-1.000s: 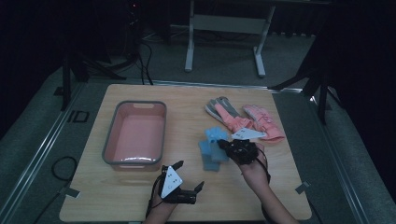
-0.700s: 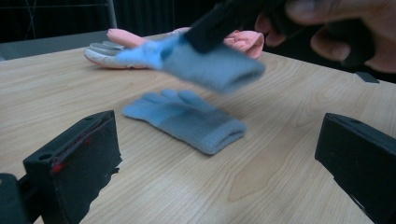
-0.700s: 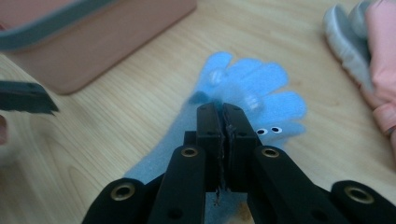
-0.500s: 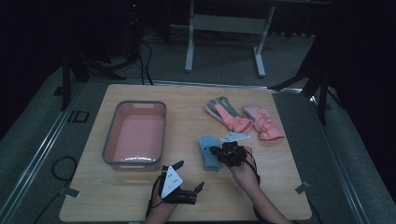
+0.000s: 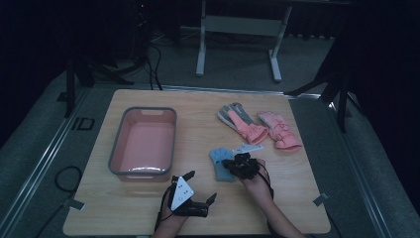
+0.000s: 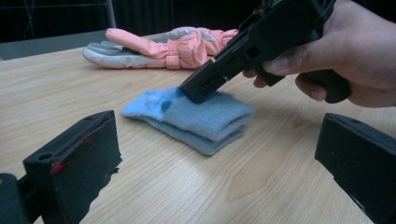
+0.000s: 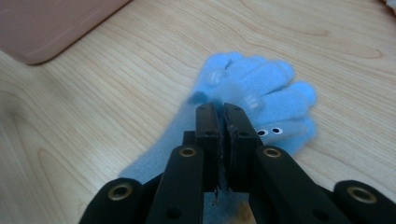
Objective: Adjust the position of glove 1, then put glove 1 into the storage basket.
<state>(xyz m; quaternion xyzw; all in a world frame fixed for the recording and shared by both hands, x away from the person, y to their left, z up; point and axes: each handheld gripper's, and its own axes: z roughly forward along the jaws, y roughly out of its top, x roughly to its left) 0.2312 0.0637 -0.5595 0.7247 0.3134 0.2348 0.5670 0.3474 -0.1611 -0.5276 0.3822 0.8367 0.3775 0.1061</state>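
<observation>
Right now the right gripper [image 7: 223, 109] has its fingers pressed together on the soft blue fleece gloves [image 5: 221, 163], stacked near the middle of the wooden desk [image 5: 198, 208], right of the pink plastic tub [image 5: 143, 141]. Probably only the top glove is pinched, so lifting could leave its mate behind. Nearer, the left gripper [image 5: 202, 187] rests with its fingers spread, holding nothing.

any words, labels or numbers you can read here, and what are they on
"ID": dark letters on the grey mat left of the table.
White tag beside the blue gloves: any print is too small to read.
Pink gloves, pink bin and both grippers: no readable text.
</observation>
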